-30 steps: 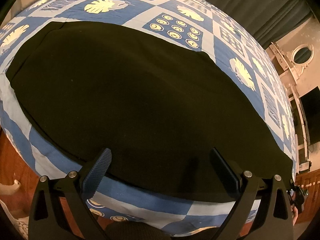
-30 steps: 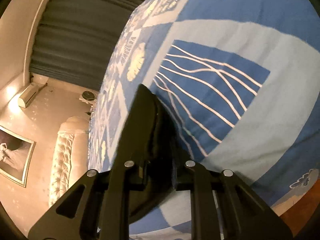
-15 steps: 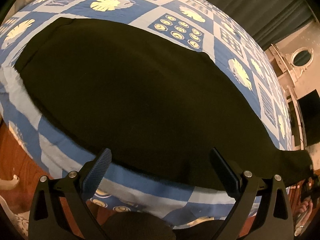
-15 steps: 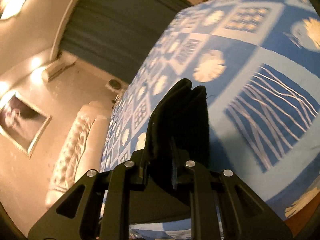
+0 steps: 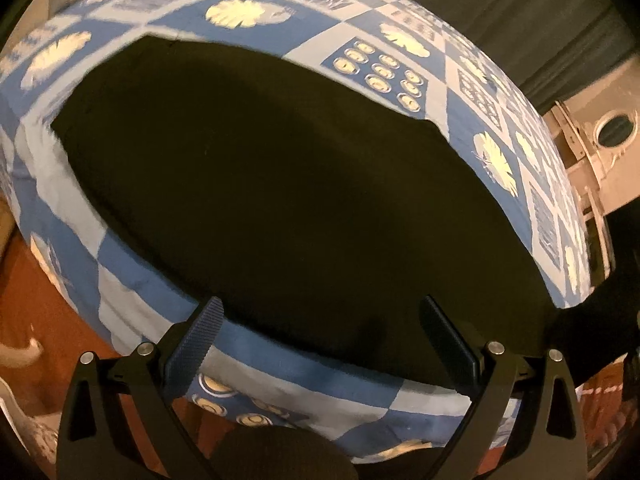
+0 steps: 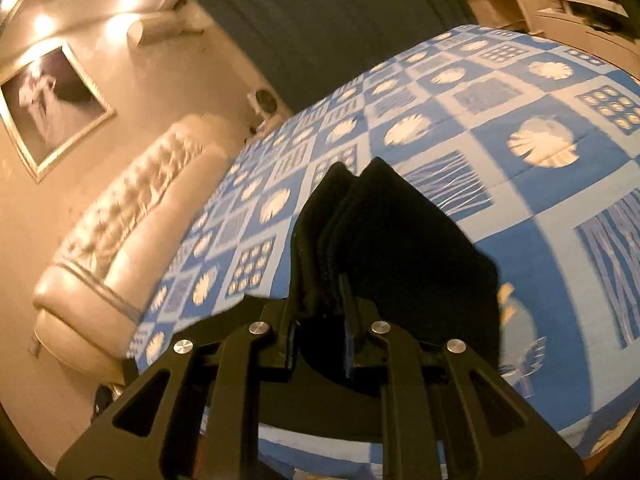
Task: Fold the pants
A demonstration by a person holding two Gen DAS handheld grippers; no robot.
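Note:
The black pants (image 5: 280, 184) lie spread flat along the near edge of a bed with a blue and white patterned cover (image 5: 360, 20). My left gripper (image 5: 320, 344) is open and empty, hovering just above the near edge of the pants. My right gripper (image 6: 320, 312) is shut on a bunched end of the pants (image 6: 384, 236) and holds it lifted above the bed. In the left wrist view that lifted end rises off the bed at the far right (image 5: 600, 316).
A cream tufted headboard (image 6: 132, 216) runs along the bed's left side in the right wrist view. Dark curtains (image 6: 328, 20) hang behind the bed. White furniture with a round mirror (image 5: 612, 128) stands at the right. Reddish wooden floor (image 5: 36, 300) lies below the bed edge.
My right gripper has lifted the held end of the pants up off the bed and tilted to look across the bed. The left gripper stayed open and shifted slightly.

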